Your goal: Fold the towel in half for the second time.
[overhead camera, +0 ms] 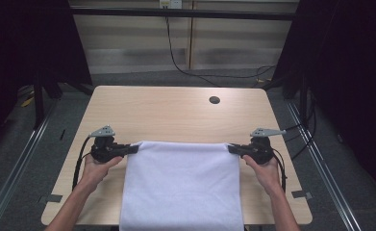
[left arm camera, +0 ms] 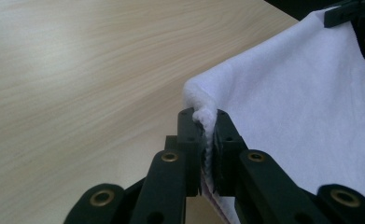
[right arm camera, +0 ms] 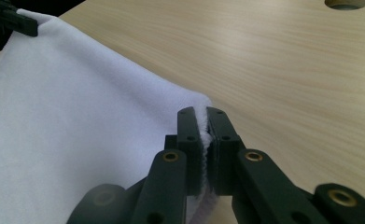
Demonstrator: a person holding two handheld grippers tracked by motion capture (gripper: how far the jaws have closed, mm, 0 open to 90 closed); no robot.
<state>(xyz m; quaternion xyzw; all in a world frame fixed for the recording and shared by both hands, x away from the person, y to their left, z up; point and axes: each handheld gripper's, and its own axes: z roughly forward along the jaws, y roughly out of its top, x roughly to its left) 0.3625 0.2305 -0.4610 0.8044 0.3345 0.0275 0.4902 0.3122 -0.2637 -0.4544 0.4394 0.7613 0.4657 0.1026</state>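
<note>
A white towel (overhead camera: 183,187) is stretched between my two grippers over the near half of the wooden table (overhead camera: 176,110), its lower part draping over the front edge. My left gripper (overhead camera: 133,148) is shut on the towel's left top corner (left arm camera: 203,116). My right gripper (overhead camera: 232,148) is shut on the towel's right top corner (right arm camera: 203,122). In each gripper view the cloth is pinched between the black jaws, and the other gripper shows far off at the opposite corner. The top edge runs taut and straight between the grippers, lifted off the tabletop.
A round cable hole (overhead camera: 214,100) sits in the table's far right part. Black curtains hang at both sides. Cables run along the floor behind the table, and metal rails lie on the floor to the left and right.
</note>
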